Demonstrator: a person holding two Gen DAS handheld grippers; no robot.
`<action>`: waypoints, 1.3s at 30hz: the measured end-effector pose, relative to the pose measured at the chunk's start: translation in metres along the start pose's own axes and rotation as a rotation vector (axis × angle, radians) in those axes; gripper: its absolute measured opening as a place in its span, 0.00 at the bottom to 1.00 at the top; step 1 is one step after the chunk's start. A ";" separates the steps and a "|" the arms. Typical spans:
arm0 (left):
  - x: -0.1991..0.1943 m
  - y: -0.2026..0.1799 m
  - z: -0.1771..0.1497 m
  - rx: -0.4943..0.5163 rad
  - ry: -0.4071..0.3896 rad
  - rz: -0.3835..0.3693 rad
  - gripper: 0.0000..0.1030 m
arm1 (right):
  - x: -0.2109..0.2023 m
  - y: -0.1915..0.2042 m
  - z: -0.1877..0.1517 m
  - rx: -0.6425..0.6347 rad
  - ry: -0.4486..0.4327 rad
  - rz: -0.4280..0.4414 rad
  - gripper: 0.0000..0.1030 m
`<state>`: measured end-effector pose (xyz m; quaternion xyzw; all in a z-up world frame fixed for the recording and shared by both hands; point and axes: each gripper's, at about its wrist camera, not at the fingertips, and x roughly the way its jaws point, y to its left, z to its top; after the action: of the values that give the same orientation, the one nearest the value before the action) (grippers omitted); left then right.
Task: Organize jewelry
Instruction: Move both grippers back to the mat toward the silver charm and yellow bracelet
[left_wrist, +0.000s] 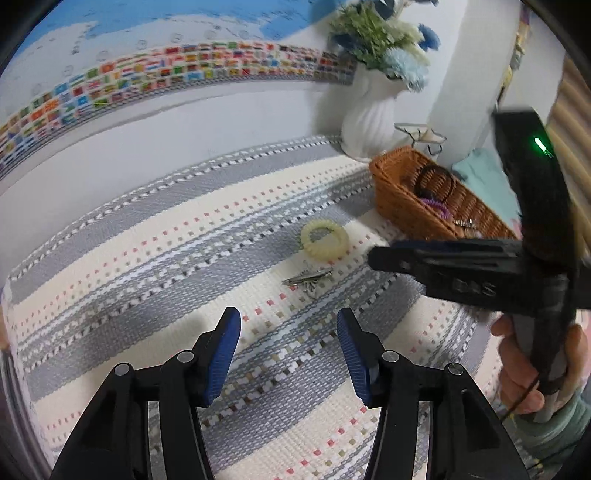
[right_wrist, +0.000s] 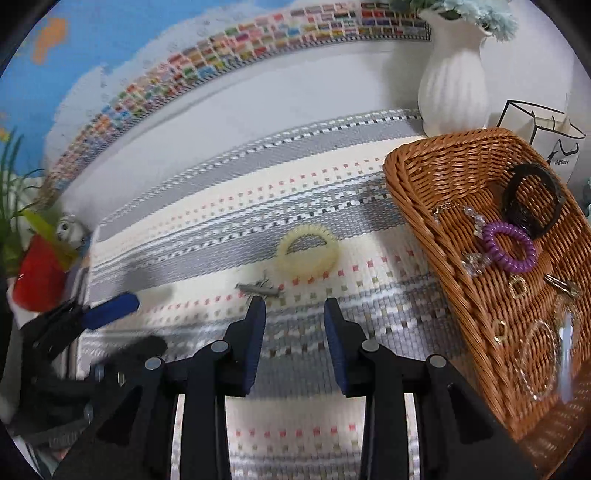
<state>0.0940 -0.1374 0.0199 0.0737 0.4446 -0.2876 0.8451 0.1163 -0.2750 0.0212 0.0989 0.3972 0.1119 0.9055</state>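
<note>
Home room: woven mat (left_wrist: 184, 236), flower vase (right_wrist: 454, 85), wicker basket (right_wrist: 413, 177), world map (left_wrist: 147, 22) on wall.

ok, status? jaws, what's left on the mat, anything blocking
Left gripper and right gripper: jaws open, empty. Yellow coil hair tie and metal hair clip lie on the mat, outside the wicker basket. Nothing in the way.

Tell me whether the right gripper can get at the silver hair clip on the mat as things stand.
Probably yes. The right gripper is open and empty, and the silver hair clip lies flat on the woven mat just ahead of its fingertips. Nothing sits between them; the yellow coil hair tie lies beyond the clip.
</note>
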 end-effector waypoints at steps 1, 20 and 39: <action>0.007 -0.003 0.001 0.020 0.010 0.005 0.54 | 0.008 0.001 0.004 0.008 0.007 -0.011 0.35; 0.082 -0.014 0.017 0.131 0.041 0.019 0.54 | 0.070 -0.014 0.035 0.005 -0.043 -0.097 0.34; 0.098 -0.034 0.029 0.169 0.000 0.046 0.18 | 0.065 -0.014 0.028 -0.060 -0.076 -0.125 0.13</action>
<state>0.1386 -0.2178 -0.0360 0.1551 0.4168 -0.3046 0.8423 0.1819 -0.2727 -0.0098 0.0510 0.3644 0.0634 0.9277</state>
